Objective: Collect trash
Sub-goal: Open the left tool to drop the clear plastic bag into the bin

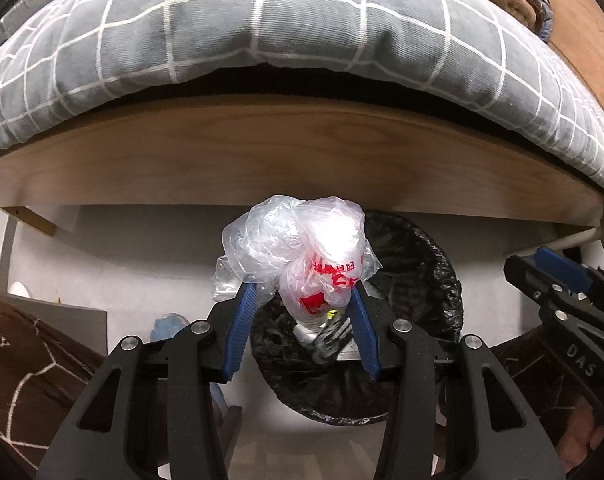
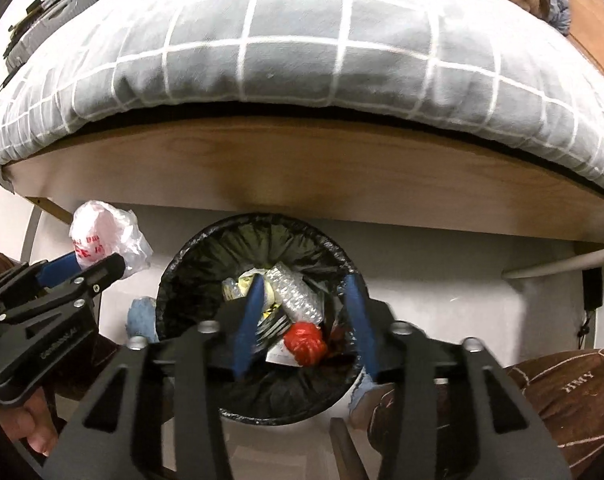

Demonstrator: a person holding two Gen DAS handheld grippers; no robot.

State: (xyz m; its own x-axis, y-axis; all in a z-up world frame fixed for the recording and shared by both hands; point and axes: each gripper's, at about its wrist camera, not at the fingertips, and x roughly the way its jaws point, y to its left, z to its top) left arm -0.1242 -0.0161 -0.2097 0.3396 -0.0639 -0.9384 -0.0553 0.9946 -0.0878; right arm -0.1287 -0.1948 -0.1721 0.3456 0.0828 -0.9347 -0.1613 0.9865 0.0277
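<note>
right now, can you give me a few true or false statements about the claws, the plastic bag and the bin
1. The left claw grips a crumpled plastic bag. True.
2. The right claw holds a red lump. False: its jaws stand open and empty; the red lump lies in the bin.
3. The bin has a black liner. True.
4. The bin is empty. False: it holds wrappers and other scraps.
5. The bin stands on the bed. False: it stands on the floor beside the bed frame.

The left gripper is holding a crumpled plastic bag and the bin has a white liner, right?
Not quite. The bin has a black liner, as the right wrist view shows. The left gripper does hold the crumpled plastic bag.
</note>
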